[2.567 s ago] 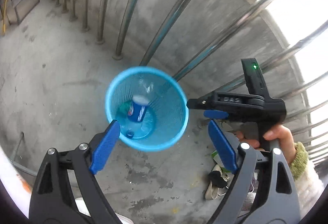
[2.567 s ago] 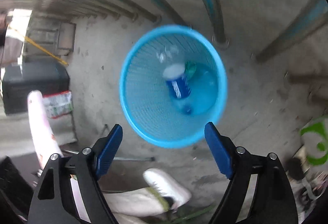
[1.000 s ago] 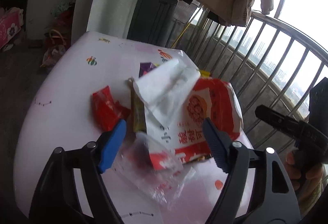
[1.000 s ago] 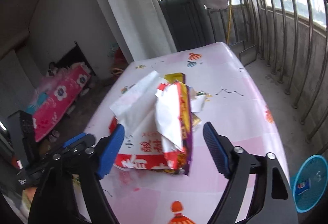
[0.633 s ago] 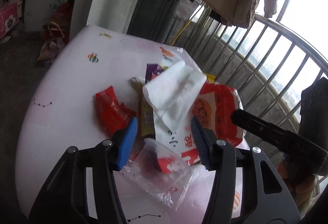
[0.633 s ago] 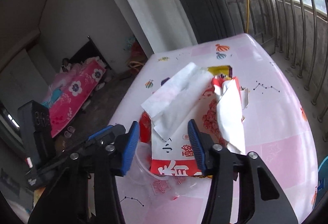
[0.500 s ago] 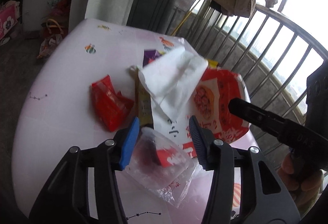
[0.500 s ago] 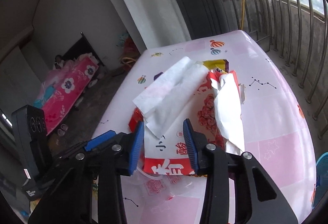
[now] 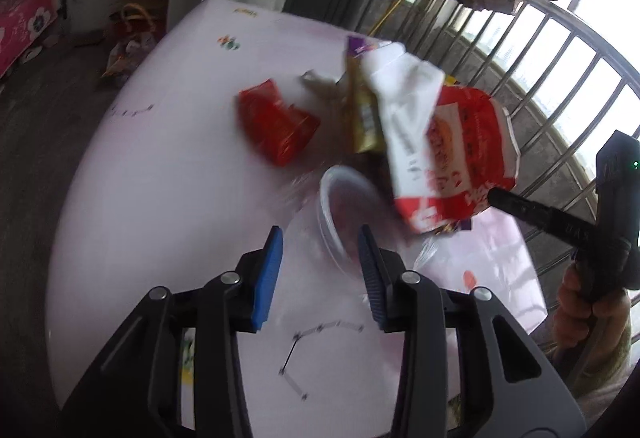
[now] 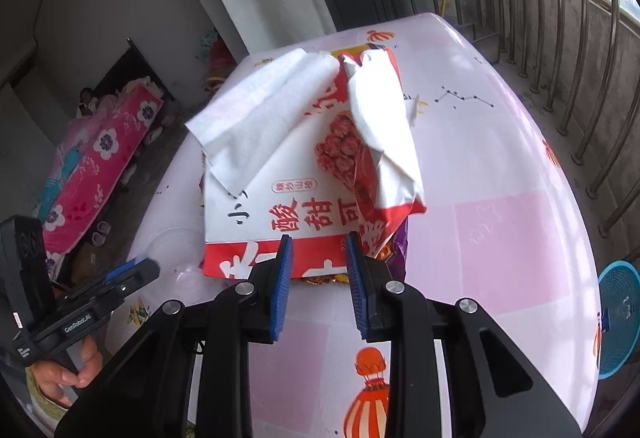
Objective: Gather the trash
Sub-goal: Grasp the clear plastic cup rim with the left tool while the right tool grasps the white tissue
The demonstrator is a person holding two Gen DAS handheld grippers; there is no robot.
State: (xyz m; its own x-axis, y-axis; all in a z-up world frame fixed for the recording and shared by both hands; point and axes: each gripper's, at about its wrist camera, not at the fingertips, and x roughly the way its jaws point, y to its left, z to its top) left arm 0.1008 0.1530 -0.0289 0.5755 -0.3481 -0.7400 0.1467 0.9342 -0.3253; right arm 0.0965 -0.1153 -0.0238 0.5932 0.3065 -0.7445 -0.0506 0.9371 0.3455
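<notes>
Both grippers have dropped toward the trash; jaws have just been closing.
Our left gripper [image 9: 320, 274] straddles the cup [image 9: 344, 222], right gripper [image 10: 318, 280] half-closed before the bag [image 10: 304, 173], pinching nothing; we seat deeper before squeezing.

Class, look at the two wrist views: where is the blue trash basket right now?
The blue trash basket shows only in the right wrist view, at the far right edge, down on the floor beside the pink table, below the metal railing.
</notes>
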